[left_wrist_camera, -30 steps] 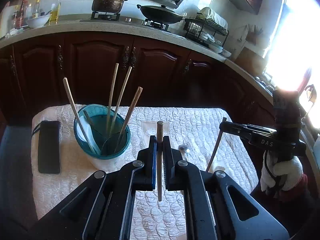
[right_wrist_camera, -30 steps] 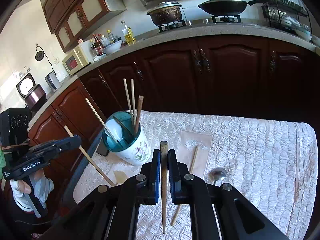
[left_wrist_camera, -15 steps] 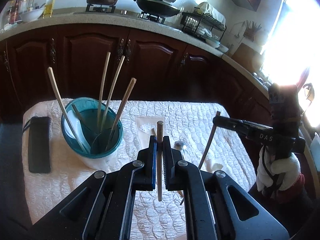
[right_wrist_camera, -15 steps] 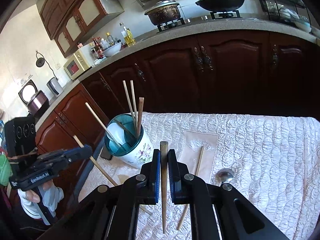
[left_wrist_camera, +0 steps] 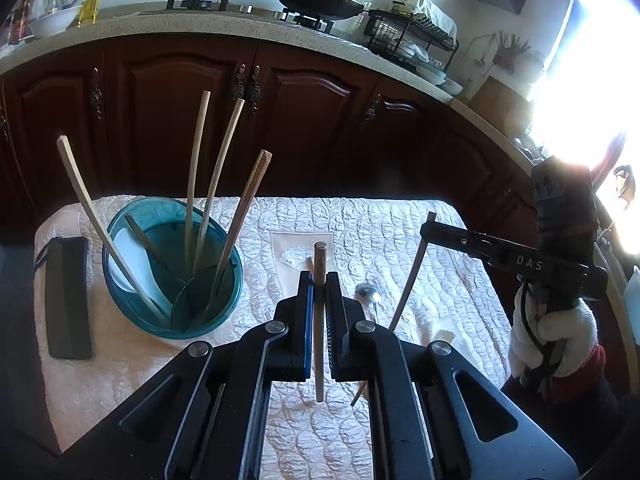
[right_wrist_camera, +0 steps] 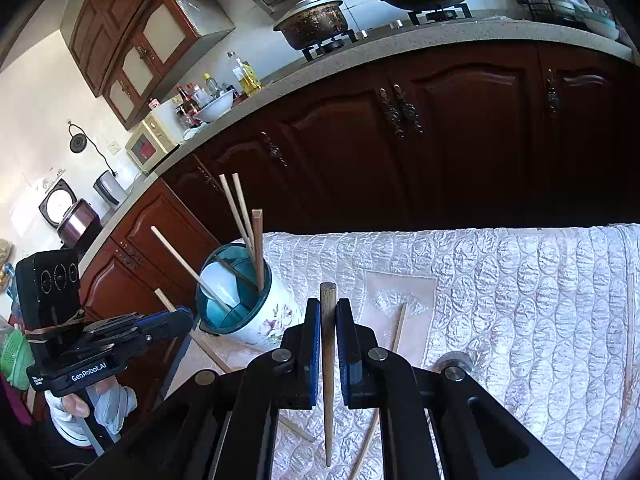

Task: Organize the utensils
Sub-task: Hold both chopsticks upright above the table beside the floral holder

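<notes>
A teal-lined utensil cup [left_wrist_camera: 172, 268] stands on the quilted table at the left, holding several chopsticks and a white spoon; it also shows in the right wrist view [right_wrist_camera: 240, 300]. My left gripper [left_wrist_camera: 319, 280] is shut on a wooden chopstick [left_wrist_camera: 319, 320], held upright above the table, right of the cup. My right gripper [right_wrist_camera: 328, 312] is shut on a darker chopstick [right_wrist_camera: 328, 360], to the right of the cup. A loose chopstick [right_wrist_camera: 398, 328] and a metal spoon [left_wrist_camera: 366, 292] lie on the cloth.
A black phone [left_wrist_camera: 66, 296] lies at the table's left edge. The white quilted cloth [right_wrist_camera: 520, 300] covers the table. Dark wooden cabinets [left_wrist_camera: 280, 120] and a counter with pots stand behind.
Both grippers have risen and edged nearer the cup, each still holding its chopstick. The cup looks larger in both views.
</notes>
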The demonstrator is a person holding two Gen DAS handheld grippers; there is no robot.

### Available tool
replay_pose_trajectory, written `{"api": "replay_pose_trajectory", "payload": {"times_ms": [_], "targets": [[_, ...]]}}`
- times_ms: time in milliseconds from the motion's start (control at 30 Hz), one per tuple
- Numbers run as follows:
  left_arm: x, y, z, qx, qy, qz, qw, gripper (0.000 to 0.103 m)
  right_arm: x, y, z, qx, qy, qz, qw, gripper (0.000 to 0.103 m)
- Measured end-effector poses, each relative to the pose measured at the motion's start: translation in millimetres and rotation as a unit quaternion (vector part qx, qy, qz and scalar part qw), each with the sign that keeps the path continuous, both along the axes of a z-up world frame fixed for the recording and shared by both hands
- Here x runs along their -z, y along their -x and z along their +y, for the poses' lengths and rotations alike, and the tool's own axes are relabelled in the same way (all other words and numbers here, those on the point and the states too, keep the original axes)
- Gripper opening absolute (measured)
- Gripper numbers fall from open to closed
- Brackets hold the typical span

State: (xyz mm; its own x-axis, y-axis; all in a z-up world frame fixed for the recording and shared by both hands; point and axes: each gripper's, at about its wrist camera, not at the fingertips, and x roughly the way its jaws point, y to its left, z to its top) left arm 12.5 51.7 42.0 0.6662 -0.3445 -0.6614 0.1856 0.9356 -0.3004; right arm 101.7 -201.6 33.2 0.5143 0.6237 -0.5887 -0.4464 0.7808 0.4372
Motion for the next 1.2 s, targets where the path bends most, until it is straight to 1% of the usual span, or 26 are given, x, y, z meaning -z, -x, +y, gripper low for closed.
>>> {"api": "replay_pose_trajectory", "payload": {"times_ms": [200, 433, 667, 1200], "targets": [[-5, 9, 3, -0.006, -0.003, -0.006, 1.0, 0.004, -6, -1, 2, -0.001, 0.003, -0.007, 1.0, 0.007], [-19, 24, 8, -0.015, -0.004, -0.022, 0.9996, 0.004, -16, 10, 6, 0.001, 0.007, -0.018, 1.0, 0.007], [-23, 31, 14, -0.02, -0.004, -0.027, 0.9994, 0.004, -26, 19, 7, 0.001, 0.008, -0.031, 1.0, 0.007], [-22, 27, 9, -0.016, -0.002, -0.022, 0.9996, 0.004, -23, 16, 5, 0.003, 0.009, -0.026, 1.0, 0.007]]}}
